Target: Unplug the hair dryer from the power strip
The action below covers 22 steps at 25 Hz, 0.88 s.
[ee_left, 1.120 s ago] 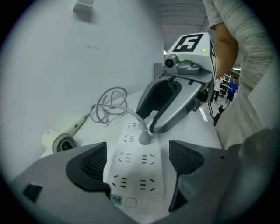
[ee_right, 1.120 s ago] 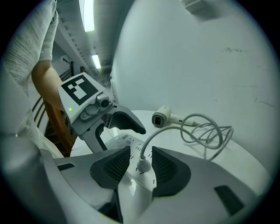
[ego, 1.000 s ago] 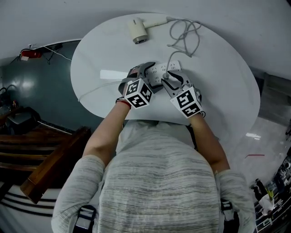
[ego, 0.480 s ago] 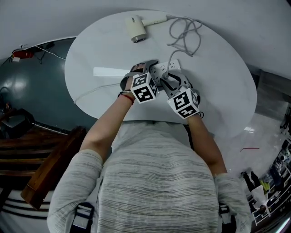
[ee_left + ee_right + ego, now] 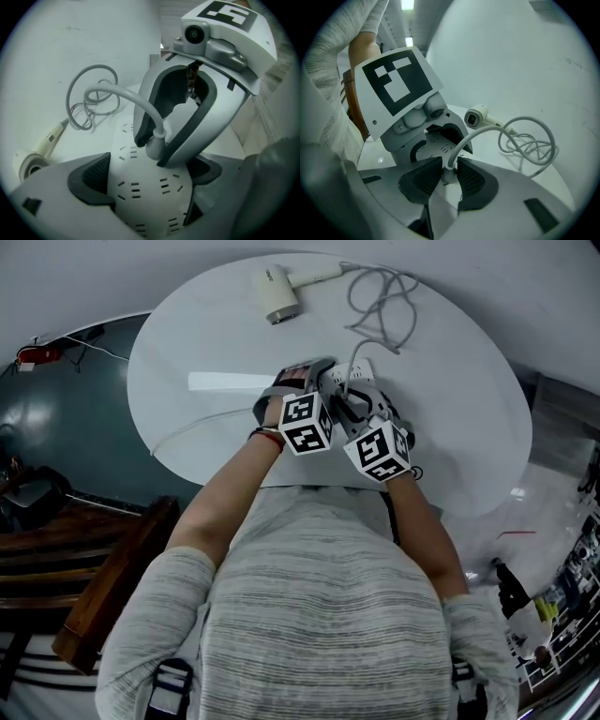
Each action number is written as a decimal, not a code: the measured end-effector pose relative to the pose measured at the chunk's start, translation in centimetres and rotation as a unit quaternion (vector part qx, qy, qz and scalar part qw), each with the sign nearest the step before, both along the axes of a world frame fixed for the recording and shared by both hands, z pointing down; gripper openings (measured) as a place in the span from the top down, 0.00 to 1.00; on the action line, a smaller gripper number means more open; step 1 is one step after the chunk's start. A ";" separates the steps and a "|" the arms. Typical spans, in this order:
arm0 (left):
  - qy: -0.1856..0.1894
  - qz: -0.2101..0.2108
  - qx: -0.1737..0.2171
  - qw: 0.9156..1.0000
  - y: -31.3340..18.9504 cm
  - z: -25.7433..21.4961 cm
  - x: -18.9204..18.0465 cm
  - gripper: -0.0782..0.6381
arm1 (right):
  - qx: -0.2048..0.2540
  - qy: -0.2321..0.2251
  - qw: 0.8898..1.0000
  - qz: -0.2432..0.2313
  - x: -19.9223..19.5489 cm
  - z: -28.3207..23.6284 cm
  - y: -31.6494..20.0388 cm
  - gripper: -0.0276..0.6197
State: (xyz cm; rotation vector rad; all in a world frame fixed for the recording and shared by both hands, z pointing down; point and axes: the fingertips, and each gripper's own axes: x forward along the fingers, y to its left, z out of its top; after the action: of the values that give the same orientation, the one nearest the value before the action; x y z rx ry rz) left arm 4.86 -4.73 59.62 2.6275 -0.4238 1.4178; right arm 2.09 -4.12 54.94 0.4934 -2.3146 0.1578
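right gripper (image 5: 449, 162) just closed onto plug (image 5: 447, 175) | 1 power strip (image 5: 150, 197) | 1 hair dryer (image 5: 275, 294)

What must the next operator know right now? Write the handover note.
Left gripper: jaws have just been opening, now wide and straddling the power strip, not clamped.
Right gripper: jaws have just been closing, pads on the plug.
Hair dryer and its looped cord lie at the far side of the table.
Done: plug gripped, still seated in the strip.
Left: steady the strip, pull the plug out.
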 end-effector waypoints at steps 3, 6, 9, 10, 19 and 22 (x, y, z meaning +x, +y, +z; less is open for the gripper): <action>0.000 0.000 -0.002 1.000 0.0 0.0 0.0 0.21 | 0.002 0.000 1.000 0.000 0.0 -0.1 0.1 0.80; -0.001 -0.001 -0.005 1.000 0.0 0.1 0.0 0.21 | -0.004 0.000 1.000 0.004 0.0 -0.2 0.0 0.81; -0.002 -0.001 -0.008 1.000 0.0 0.1 0.0 0.21 | 0.004 0.016 1.000 -0.004 -0.1 -0.2 0.0 0.81; -0.002 -0.001 -0.009 1.000 0.0 0.2 0.0 0.21 | 0.006 0.023 1.000 -0.007 -0.1 -0.2 0.1 0.82; -0.004 -0.002 -0.015 1.000 0.0 0.2 0.0 0.21 | -0.013 0.029 0.999 0.007 -0.2 -0.4 -0.1 0.84; -0.007 -0.003 -0.020 1.000 0.0 0.4 0.0 0.21 | -0.010 0.034 0.999 0.014 -0.2 -0.4 -0.1 0.84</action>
State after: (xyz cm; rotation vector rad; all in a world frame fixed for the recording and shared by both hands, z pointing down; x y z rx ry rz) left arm 4.82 -4.74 60.00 2.5828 -0.4009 1.4291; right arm 1.93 -4.21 54.52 0.5132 -2.2388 0.1749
